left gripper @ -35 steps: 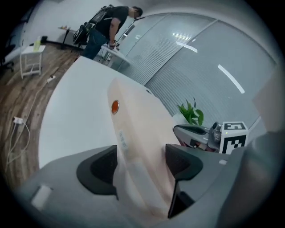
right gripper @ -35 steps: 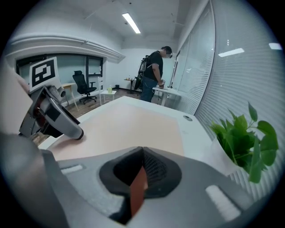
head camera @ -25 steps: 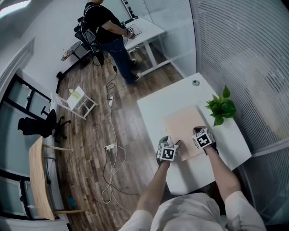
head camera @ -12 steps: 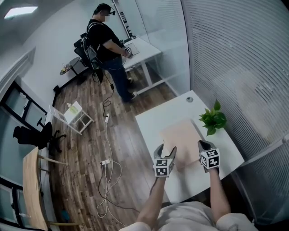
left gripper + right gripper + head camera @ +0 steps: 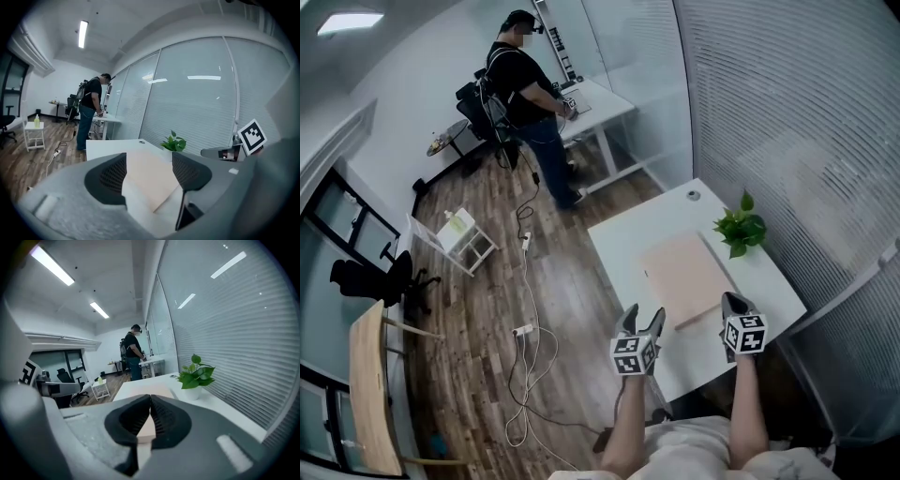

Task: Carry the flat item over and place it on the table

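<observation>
**Left gripper [image 5: 643,321] wide, right gripper [image 5: 733,306] closed; both clear of the board**

Left gripper: jaws stand well apart and have just been closing a little. Nothing sits between the pads; the board shows only beyond them, on the table. Right gripper: jaws meet at the tips, gripping nothing.

Head view, largest first:

- Wood floor [image 5: 469,319] fills the left half of the view.
- White table [image 5: 623,239] stands right of centre, alongside the ribbed glass wall [image 5: 787,112] at its 3 o'clock.
- Person [image 5: 523,84] stands at a second desk [image 5: 600,98], at 11 o'clock of the table and well apart from it.
- Flat tan board [image 5: 686,277] lies flat on the middle of the table, touching neither gripper. The left gripper is at its 7 o'clock and the right gripper at its 5 o'clock, both near the table's near edge.
- Potted plant [image 5: 739,230] stands upright on the table, at 2 o'clock of the board and near its far right corner.
- Small round disc [image 5: 694,195] is at 12 o'clock of the board, near the table's far edge.
</observation>
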A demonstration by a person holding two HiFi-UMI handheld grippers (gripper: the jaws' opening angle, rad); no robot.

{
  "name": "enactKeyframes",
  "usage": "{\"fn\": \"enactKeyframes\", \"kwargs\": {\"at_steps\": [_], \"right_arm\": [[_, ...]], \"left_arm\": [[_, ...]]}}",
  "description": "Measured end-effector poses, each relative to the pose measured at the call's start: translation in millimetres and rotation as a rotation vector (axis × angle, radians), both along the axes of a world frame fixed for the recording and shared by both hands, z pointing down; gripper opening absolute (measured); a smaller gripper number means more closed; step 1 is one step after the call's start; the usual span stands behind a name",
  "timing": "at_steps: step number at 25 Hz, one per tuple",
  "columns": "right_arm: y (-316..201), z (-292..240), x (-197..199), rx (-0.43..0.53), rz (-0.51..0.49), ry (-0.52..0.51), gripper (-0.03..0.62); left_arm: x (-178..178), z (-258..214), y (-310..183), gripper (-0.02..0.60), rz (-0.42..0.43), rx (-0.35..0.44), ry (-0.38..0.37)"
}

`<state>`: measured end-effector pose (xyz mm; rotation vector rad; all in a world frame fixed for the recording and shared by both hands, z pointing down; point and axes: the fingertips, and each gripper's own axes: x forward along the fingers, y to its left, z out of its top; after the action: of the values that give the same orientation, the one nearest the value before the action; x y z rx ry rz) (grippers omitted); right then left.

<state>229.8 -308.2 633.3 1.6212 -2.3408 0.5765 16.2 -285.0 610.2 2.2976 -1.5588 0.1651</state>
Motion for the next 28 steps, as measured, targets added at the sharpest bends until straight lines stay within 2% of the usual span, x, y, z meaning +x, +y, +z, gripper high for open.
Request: {"fn": "enactKeyframes", "kwargs": {"at_steps": [9, 13, 16, 21, 22, 28], "right_arm": [[58, -25, -25, 0.067, -0.066, 0.044, 0.002], [77, -23, -21, 0.075, -0.078, 0.081, 0.002], [76, -21, -11, 0.071, -0.060, 0.085, 0.002], [75, -29, -4, 0.080, -0.024, 0.064, 0.002], [75, -31, -5, 0.083, -0.023, 0.059, 0.002], [70, -36, -19, 0.089, -0.042, 0.024, 0.002]], "left_arm": [[-9, -11, 54, 0.316, 0.017, 0.027, -0.027], [-10, -12, 64, 0.305, 0.030, 0.037, -0.045], [-8, -15, 64, 0.250, 0.037, 0.052, -0.048], [-8, -23, 69, 0.025, 0.040, 0.083, -0.046], [-8, -25, 70, 0.008, 0.041, 0.082, -0.041], [-7, -28, 71, 0.008, 0.071, 0.059, -0.022]]}}
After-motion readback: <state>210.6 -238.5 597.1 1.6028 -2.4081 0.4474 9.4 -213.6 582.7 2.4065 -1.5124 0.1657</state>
